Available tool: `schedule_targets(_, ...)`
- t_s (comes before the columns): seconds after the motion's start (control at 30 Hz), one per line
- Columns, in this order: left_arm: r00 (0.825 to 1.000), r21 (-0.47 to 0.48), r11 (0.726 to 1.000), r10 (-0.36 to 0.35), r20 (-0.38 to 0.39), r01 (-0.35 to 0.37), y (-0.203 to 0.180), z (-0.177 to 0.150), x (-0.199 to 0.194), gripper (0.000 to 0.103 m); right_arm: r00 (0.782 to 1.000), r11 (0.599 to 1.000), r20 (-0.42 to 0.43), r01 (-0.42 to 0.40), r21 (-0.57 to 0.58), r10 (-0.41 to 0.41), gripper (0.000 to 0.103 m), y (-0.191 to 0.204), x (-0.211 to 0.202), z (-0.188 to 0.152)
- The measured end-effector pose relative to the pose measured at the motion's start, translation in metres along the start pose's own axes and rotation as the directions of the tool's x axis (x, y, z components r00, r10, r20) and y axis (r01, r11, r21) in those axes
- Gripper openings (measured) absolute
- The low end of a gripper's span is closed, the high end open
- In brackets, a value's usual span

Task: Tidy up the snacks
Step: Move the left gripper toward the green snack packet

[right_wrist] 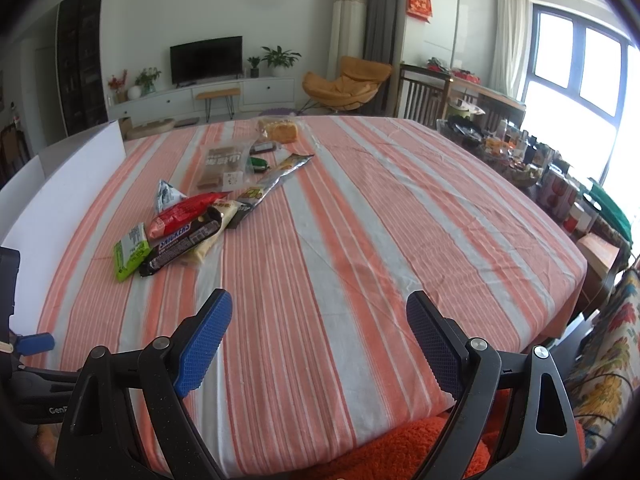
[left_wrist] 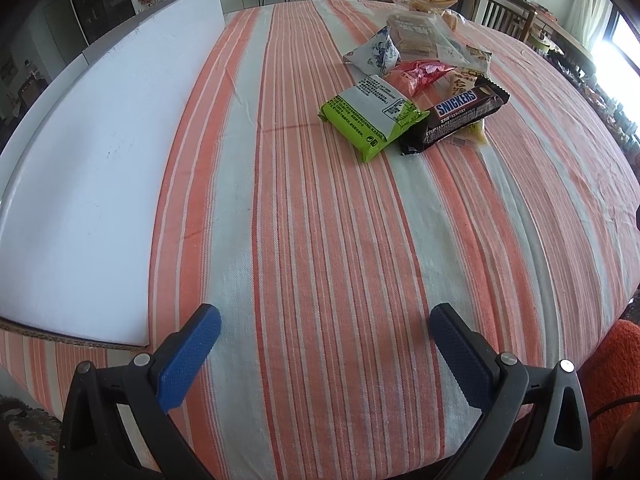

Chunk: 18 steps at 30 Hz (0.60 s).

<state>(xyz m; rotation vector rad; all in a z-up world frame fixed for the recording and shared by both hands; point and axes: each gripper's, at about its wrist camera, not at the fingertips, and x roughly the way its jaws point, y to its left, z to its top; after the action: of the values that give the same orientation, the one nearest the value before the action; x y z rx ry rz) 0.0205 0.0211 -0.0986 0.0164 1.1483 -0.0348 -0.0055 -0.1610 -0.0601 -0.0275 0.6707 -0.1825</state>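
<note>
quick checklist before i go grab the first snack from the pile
1. Left gripper open, nothing held: ok.
2. Right gripper open, nothing held: ok.
3. Snickers bar on top, unobstructed: ok.
4. Green packet at the near edge, flat on the striped cloth: ok.
5. Path over the cloth to the pile free: ok.
6. Destination for snacks, perhaps the white board: cannot tell.
</note>
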Motion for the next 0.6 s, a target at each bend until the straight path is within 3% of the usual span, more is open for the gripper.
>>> schedule_targets(0.33, 1.000, 0.018, 1.000, -0.009, 0.011, 0.008, 0.000, -0.002, 0.000, 0.103, 1.000, 1.000, 0.000, -0.001, 0.001, 0.001, 0.091, 0.000, 0.000, 0.000)
schedule_targets(0.47, 1.000, 0.051, 0.998, -0.025, -0.018, 0.026, 0.000, 0.002, 0.001, 0.103, 1.000, 1.000, -0.002, -0.002, 0.002, 0.002, 0.091, 0.000, 0.000, 0.000)
schedule_targets(0.53, 0.998, 0.066, 0.996, -0.049, -0.048, 0.052, 0.001, 0.005, 0.001, 0.103, 1.000, 1.000, -0.003, -0.002, 0.004, 0.002, 0.091, 0.000, 0.000, 0.000)
schedule_targets(0.6, 0.992, 0.050, 0.991, -0.118, -0.050, 0.121, 0.007, 0.009, -0.007, 0.103, 1.000, 1.000, -0.005, -0.004, 0.007, 0.004, 0.091, 0.000, 0.001, 0.000)
